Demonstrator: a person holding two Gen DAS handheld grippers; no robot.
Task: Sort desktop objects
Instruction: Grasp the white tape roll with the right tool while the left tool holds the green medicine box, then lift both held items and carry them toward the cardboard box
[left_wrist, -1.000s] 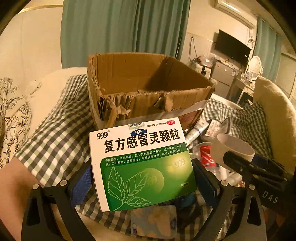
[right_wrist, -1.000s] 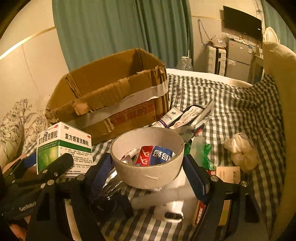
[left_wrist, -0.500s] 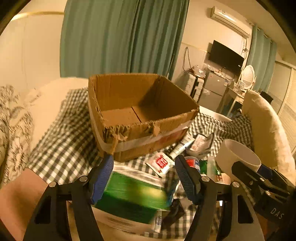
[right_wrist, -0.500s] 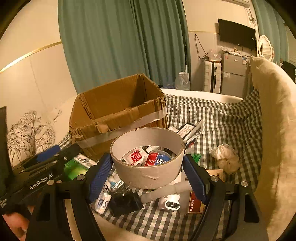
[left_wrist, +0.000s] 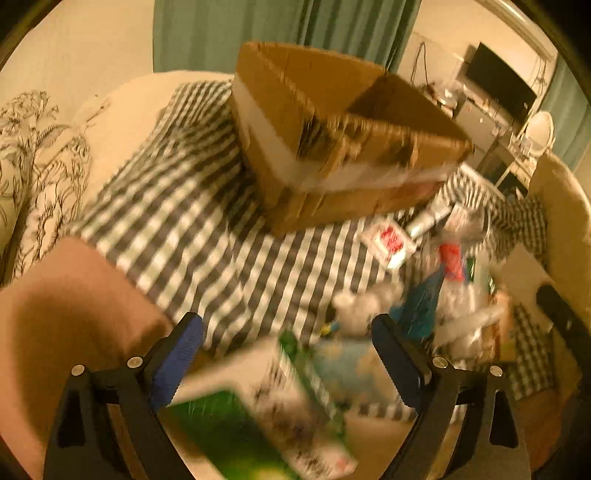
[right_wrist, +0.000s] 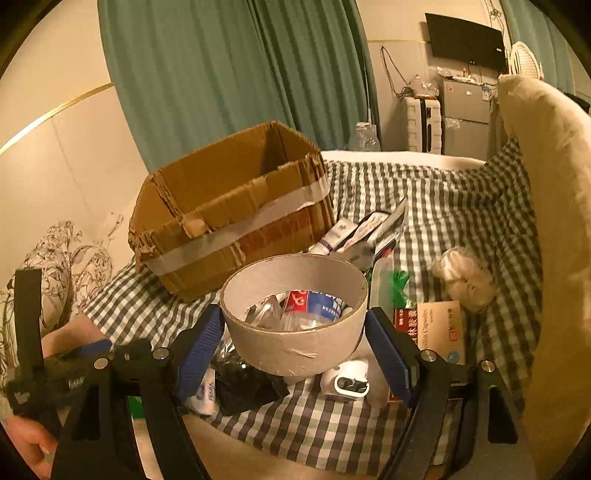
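Cardboard box is sitting at twelve o'clock, seemingly empty, so sorting is barely starting. Left gripper is opening, the green medicine box lying loose below it. Right gripper is clamping the tape roll; clutter is waiting at three o'clock.

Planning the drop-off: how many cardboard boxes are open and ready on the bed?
1. The cardboard box sits on the checked cloth, behind the tape roll held in the right gripper. None seems hidden.
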